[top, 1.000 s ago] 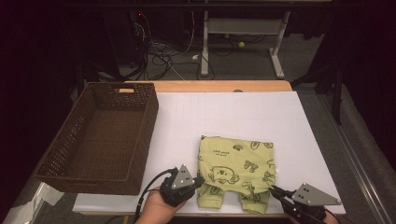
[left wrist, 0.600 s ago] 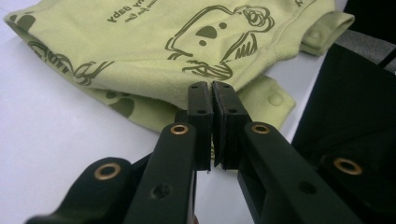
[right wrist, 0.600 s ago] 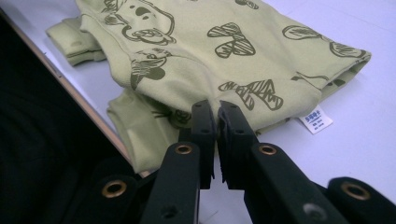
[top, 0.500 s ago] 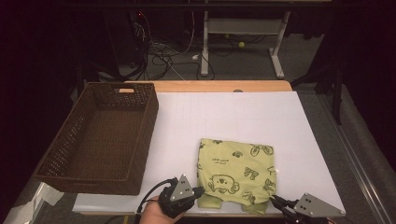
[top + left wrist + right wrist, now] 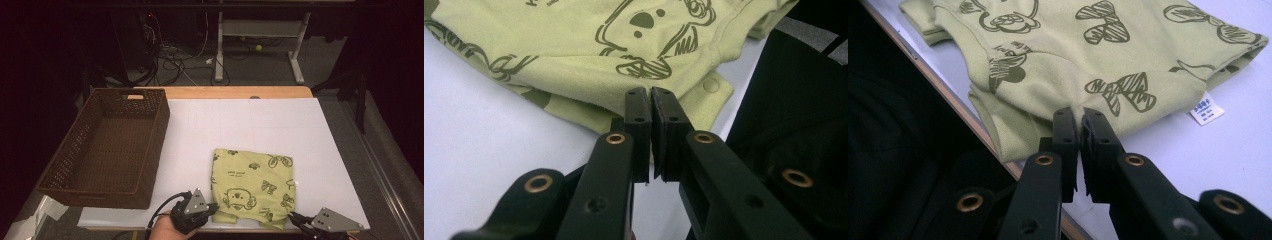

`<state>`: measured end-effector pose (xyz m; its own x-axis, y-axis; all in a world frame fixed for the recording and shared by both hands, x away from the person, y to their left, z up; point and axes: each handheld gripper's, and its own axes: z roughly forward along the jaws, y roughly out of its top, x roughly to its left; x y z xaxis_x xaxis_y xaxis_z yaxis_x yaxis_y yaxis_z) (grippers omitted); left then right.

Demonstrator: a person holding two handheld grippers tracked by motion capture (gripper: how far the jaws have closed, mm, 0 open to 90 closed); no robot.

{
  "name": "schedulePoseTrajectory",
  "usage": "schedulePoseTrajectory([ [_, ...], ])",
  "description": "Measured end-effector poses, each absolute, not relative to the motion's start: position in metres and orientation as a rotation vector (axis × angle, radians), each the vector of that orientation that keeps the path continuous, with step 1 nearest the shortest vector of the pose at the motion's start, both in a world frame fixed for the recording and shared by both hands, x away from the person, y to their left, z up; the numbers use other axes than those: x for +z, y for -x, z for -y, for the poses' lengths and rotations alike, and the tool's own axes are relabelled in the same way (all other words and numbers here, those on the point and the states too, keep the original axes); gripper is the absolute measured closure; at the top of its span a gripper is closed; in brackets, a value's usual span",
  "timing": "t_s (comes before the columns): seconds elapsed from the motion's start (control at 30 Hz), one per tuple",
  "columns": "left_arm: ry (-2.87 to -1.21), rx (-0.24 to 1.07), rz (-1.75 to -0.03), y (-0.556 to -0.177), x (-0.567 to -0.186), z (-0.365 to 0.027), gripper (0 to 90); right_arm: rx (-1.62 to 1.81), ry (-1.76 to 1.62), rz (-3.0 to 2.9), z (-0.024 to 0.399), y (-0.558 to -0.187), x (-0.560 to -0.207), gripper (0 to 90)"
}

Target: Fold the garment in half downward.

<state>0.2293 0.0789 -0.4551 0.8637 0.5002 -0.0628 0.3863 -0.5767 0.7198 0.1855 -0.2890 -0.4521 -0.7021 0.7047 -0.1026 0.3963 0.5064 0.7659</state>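
Both claws, left claw (image 5: 212, 207) and right claw (image 5: 293, 218), sit pressed together, pinching the near hem of the green garment (image 5: 252, 186) at lower centre of the bench (image 5: 260, 120); pull evenly to keep the fold flat

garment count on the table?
1. A single folded green printed garment lies on the white table, near its front edge, right of the wicker basket. The basket looks empty; nothing seems hidden.
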Motion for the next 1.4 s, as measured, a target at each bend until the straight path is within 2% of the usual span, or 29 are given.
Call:
schedulePoseTrajectory([
  [0.2, -2.246, 0.157, -0.638, -0.229, -0.455, -0.080, 82.4, 1.046, -0.909, -2.352, 0.289, -0.185, -0.452, 83.9],
  [0.37, -2.208, 0.127, -0.640, -0.229, -0.452, -0.084, 71.5, 1.110, -0.924, -2.347, 0.291, -0.185, -0.450, 76.4],
  [0.57, -2.169, 0.102, -0.652, -0.232, -0.452, -0.088, 66.0, 1.158, -0.934, -2.319, 0.292, -0.185, -0.448, 68.4],
  [0.7, -2.114, 0.104, -0.672, -0.235, -0.449, -0.093, 56.0, 1.168, -0.963, -2.297, 0.294, -0.187, -0.448, 60.9],
  [0.93, -2.085, 0.116, -0.712, -0.243, -0.448, -0.093, 35.0, 1.202, -1.040, -2.229, 0.295, -0.193, -0.448, 40.1],
  [1.07, -2.101, 0.108, -0.741, -0.251, -0.451, -0.089, 23.7, 1.213, -1.067, -2.199, 0.295, -0.201, -0.450, 33.2],
  [1.17, -2.137, 0.108, -0.809, -0.261, -0.456, -0.086, 10.8, 1.197, -1.087, -2.183, 0.295, -0.210, -0.451, 29.9],
  [1.27, -2.143, 0.120, -0.849, -0.271, -0.459, -0.086, 4.3, 1.194, -1.111, -2.171, 0.296, -0.220, -0.452, 25.2],
  [1.4, -2.131, 0.111, -0.877, -0.281, -0.459, -0.086, 0.0, 1.182, -1.155, -2.134, 0.298, -0.230, -0.452, 14.9],
])
